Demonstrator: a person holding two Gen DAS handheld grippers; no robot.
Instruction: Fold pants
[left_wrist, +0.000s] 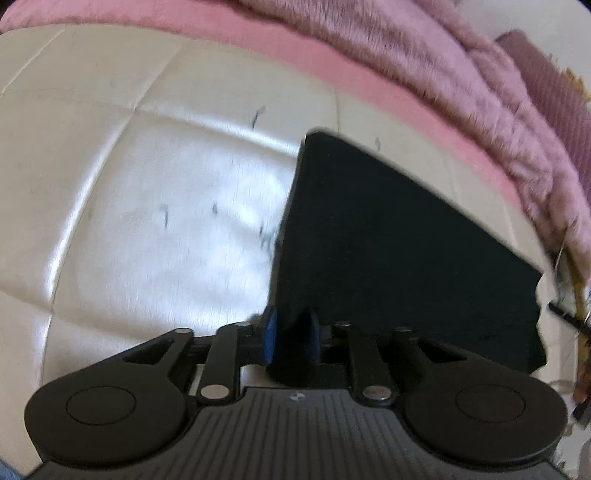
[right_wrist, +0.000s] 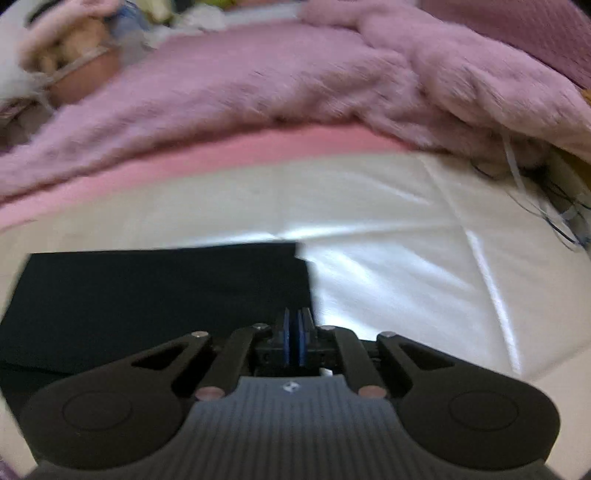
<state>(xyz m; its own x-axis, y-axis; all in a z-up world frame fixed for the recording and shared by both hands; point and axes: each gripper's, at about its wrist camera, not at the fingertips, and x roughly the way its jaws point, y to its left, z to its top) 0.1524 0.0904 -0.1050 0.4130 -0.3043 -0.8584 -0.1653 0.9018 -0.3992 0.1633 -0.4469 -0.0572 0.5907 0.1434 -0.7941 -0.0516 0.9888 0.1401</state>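
Observation:
The black pants (left_wrist: 388, 236) lie folded flat on a cream quilted surface (left_wrist: 147, 192). My left gripper (left_wrist: 291, 336) is shut on the pants' near left corner, with black cloth bunched between its blue pads. In the right wrist view the pants (right_wrist: 159, 288) spread out to the left. My right gripper (right_wrist: 294, 332) sits at their near right edge with its blue pads pressed close together; whether any cloth is between them is hard to tell.
A fluffy pink blanket (right_wrist: 258, 92) is heaped along the far side of the cream surface (right_wrist: 406, 258), over a pink sheet (right_wrist: 184, 162). Cords (right_wrist: 554, 214) lie at the right edge. Soft toys (right_wrist: 66, 48) sit at the far left.

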